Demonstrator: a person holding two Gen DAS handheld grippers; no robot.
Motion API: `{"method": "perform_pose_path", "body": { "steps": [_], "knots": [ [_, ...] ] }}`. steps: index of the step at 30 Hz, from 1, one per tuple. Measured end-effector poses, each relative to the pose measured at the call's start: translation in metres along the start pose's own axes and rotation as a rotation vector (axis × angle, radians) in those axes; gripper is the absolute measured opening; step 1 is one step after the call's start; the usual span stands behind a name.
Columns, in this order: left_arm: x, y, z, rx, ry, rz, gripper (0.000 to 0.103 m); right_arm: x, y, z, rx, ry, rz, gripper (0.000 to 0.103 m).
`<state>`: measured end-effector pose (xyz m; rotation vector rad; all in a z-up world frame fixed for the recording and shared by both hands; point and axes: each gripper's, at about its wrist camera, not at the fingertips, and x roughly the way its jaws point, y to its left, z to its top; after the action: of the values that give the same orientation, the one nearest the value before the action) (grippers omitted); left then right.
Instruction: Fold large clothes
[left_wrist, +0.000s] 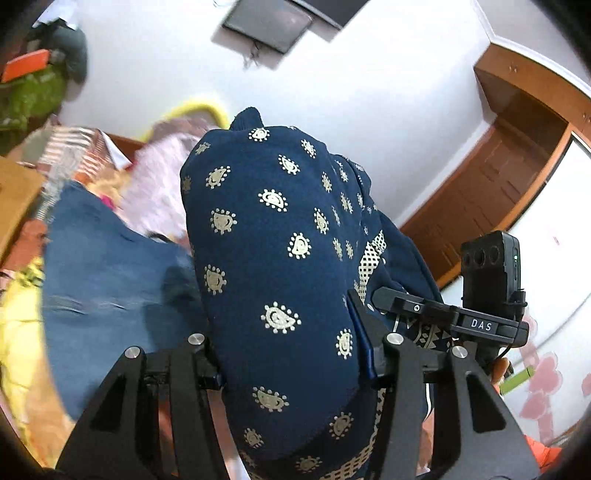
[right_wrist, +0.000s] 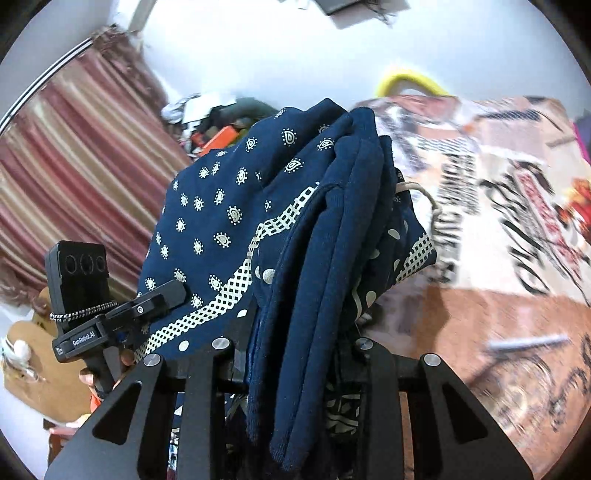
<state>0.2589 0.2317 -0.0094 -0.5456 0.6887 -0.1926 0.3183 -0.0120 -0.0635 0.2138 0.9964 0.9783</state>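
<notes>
A navy blue garment with a cream paisley print (left_wrist: 273, 258) is bunched and lifted in the air between both grippers. My left gripper (left_wrist: 291, 362) is shut on it, and the cloth bulges over the fingers and hides the tips. In the right wrist view the same garment (right_wrist: 229, 229) hangs in thick folds with a cream lattice border. My right gripper (right_wrist: 295, 354) is shut on those folds. The other gripper shows in each view, to the right in the left wrist view (left_wrist: 476, 317) and to the left in the right wrist view (right_wrist: 110, 317).
A bed with a printed cover (right_wrist: 498, 221) lies below on the right. A plain blue cloth (left_wrist: 110, 280), pink fabric (left_wrist: 162, 184) and yellow cloth (left_wrist: 18, 332) lie on it. Striped curtains (right_wrist: 74, 166) hang left. A wooden door (left_wrist: 491, 192) stands right.
</notes>
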Motion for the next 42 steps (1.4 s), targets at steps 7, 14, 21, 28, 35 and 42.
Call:
{"method": "perform_pose_path", "body": {
  "steps": [7, 14, 21, 28, 35, 42],
  "knots": [
    [-0.031, 0.052, 0.019, -0.045, -0.062, 0.089, 0.051, 0.066, 0.03, 0.024, -0.037, 0.046, 0.056, 0.026],
    [-0.016, 0.131, 0.022, -0.139, -0.028, 0.166, 0.051, 0.146, 0.028, 0.03, -0.006, 0.127, 0.059, 0.026],
    [0.011, 0.206, -0.011, -0.26, 0.023, 0.187, 0.054, 0.219, 0.006, 0.017, 0.027, 0.247, -0.014, 0.029],
    [0.006, 0.189, -0.017, -0.2, 0.021, 0.265, 0.063, 0.196, 0.024, 0.004, -0.116, 0.2, -0.157, 0.042],
    [-0.022, 0.161, -0.039, -0.15, -0.001, 0.322, 0.072, 0.159, 0.035, -0.015, -0.275, 0.15, -0.355, 0.061],
    [-0.048, 0.127, -0.067, -0.074, 0.015, 0.41, 0.075, 0.128, 0.052, -0.036, -0.347, 0.135, -0.42, 0.062]
  ]
}}
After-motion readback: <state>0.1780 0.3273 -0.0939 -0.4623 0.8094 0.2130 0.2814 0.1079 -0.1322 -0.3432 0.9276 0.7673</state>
